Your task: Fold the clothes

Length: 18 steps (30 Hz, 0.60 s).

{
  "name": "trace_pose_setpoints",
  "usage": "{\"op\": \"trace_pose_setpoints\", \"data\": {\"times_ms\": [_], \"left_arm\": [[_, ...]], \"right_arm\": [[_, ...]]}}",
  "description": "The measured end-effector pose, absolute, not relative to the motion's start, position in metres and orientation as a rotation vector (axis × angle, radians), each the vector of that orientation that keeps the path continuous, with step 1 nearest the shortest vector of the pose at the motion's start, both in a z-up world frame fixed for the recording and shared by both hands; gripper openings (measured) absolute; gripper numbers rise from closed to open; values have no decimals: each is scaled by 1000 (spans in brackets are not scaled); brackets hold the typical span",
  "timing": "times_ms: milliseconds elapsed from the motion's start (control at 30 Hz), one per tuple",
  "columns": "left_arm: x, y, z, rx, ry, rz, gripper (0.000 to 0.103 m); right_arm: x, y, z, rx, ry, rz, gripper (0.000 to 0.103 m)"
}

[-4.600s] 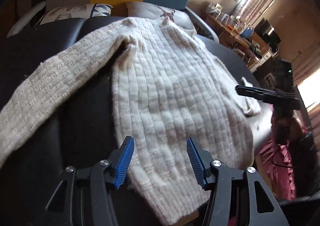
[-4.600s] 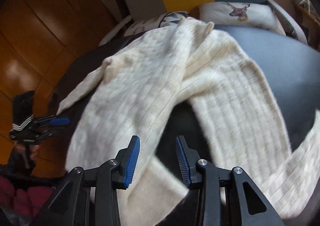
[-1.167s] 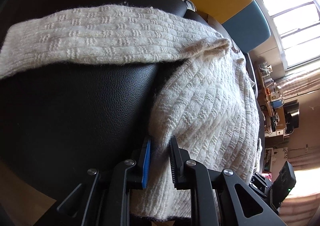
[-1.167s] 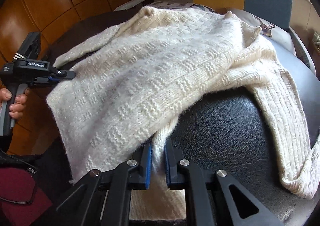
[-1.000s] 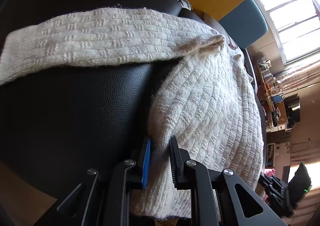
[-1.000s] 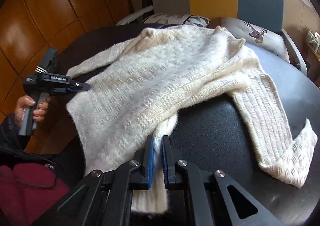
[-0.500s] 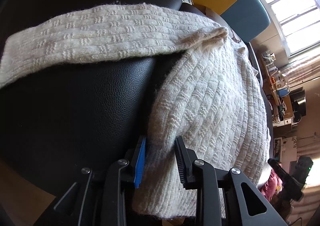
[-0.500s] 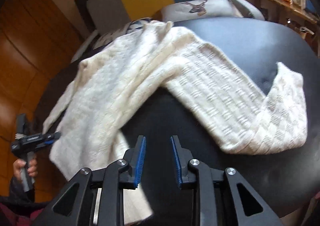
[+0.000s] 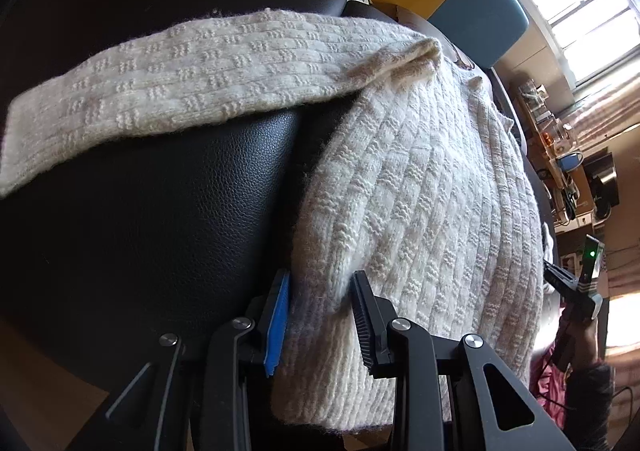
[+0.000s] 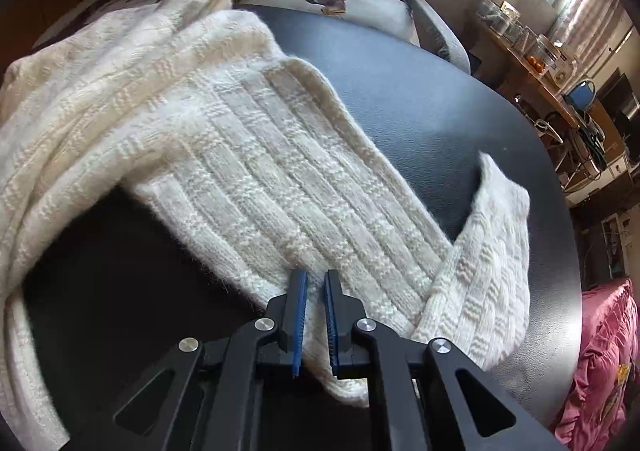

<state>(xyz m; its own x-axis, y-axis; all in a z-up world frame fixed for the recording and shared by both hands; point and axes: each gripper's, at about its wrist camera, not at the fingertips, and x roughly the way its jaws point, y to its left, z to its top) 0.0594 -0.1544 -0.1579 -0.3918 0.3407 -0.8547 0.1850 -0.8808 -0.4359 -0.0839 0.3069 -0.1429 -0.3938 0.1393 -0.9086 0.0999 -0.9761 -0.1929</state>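
Right gripper (image 10: 315, 315) has left the sweater's hem corner and travelled across to the right sleeve (image 10: 320, 211), where its jaws are now pinched tight on a fold of knit near the sleeve's lower edge. Left gripper (image 9: 320, 315) has loosened from its earlier pinch: jaws now narrowly apart, straddling the hem edge of the sweater (image 9: 420, 191) without clamping. Sweater lies spread on the black padded surface (image 9: 160, 211), left sleeve (image 9: 180, 91) stretched outward. Likely reason for the right grasp: to draw the sleeve across the body. Both grippers pitch steeply downward toward the fabric.
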Motion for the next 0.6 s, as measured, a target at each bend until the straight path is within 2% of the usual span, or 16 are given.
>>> {"op": "trace_pose_setpoints", "data": {"times_ms": [67,133,200,233,300,400,467,600], "left_arm": [[61,-152,-157,-1675,-704,2440,31],[62,-151,-156,-1673,-694,2437,31],[64,-150,-154,-1668,-688,2443,31],[65,-151,-153,-1665,-682,2450,31],[67,-152,-149,-1655,-682,2461,31],[70,-153,-141,-1633,-691,2480,31],[72,-151,-129,-1583,-664,2522,31],[72,-135,-104,-1447,-560,2554,31]], "right_arm": [[-90,323,-143,-1724,-273,2571,10],[-92,337,-138,-1731,-123,2603,11],[-80,347,-124,-1723,170,2709,15],[-71,347,-117,-1736,378,2813,16],[-59,340,-114,-1829,740,2921,26],[-52,323,-128,-1934,1070,2915,26],[-57,313,-140,-1949,1202,2875,26],[-69,291,-162,-1916,1303,2763,28]]}}
